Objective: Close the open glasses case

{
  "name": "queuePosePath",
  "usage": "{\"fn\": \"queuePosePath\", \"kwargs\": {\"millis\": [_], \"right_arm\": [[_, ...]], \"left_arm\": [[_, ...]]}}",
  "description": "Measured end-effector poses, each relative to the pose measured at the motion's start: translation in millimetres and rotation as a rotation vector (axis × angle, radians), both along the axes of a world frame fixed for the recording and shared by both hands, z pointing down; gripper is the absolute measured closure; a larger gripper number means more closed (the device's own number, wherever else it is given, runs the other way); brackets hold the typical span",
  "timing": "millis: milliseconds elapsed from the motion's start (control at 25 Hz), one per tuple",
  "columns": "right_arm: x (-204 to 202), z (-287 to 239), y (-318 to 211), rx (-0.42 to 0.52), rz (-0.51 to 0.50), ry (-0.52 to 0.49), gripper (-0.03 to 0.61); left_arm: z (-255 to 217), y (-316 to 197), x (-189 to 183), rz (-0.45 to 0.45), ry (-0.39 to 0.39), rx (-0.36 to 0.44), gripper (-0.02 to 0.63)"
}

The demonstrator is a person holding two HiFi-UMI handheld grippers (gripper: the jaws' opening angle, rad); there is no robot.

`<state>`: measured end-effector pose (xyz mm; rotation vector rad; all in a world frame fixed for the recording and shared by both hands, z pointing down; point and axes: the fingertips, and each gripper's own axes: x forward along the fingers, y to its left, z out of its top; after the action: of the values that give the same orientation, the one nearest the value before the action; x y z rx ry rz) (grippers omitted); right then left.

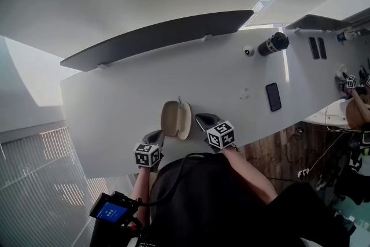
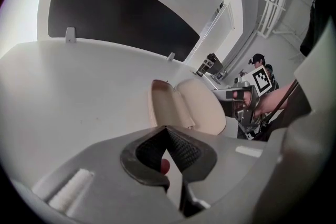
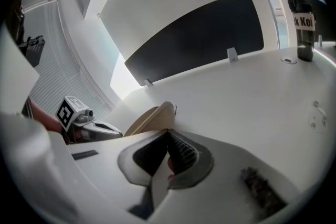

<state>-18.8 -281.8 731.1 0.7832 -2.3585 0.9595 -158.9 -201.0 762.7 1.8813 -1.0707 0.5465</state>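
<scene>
A beige glasses case (image 1: pixel 176 119) lies open on the white table (image 1: pixel 115 107), its two shells spread apart near the front edge. My left gripper (image 1: pixel 156 136) sits just left of the case, its jaws shut with nothing between them. My right gripper (image 1: pixel 203 120) rests just right of the case, jaws also shut and empty. In the left gripper view the case (image 2: pixel 186 105) lies ahead of my left gripper (image 2: pixel 166 129), with the right gripper (image 2: pixel 236 95) beyond it. From the right gripper (image 3: pixel 168 133) I see the case (image 3: pixel 153 117) edge-on and the left gripper (image 3: pixel 100 129) behind it.
A dark divider panel (image 1: pixel 162 34) runs along the table's far edge. A black phone (image 1: pixel 273 96), a black bottle (image 1: pixel 273 43) and a small white round object (image 1: pixel 248 51) lie to the right. Another person's arm (image 1: pixel 354 108) is at the far right.
</scene>
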Motion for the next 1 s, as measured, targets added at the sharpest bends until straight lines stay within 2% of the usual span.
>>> {"fn": "queuePosePath", "kwargs": {"millis": [480, 760, 1000], "right_arm": [[-18, -4, -6, 0.007, -0.032, -0.013, 0.574], [-46, -25, -10, 0.052, -0.099, -0.054, 0.574], [-76, -31, -10, 0.038, -0.144, -0.093, 0.574]], "left_arm": [[4, -1, 2, 0.005, 0.024, 0.000, 0.607], [6, -2, 2, -0.005, 0.030, -0.003, 0.606], [4, -1, 2, -0.011, 0.044, 0.004, 0.607]]}}
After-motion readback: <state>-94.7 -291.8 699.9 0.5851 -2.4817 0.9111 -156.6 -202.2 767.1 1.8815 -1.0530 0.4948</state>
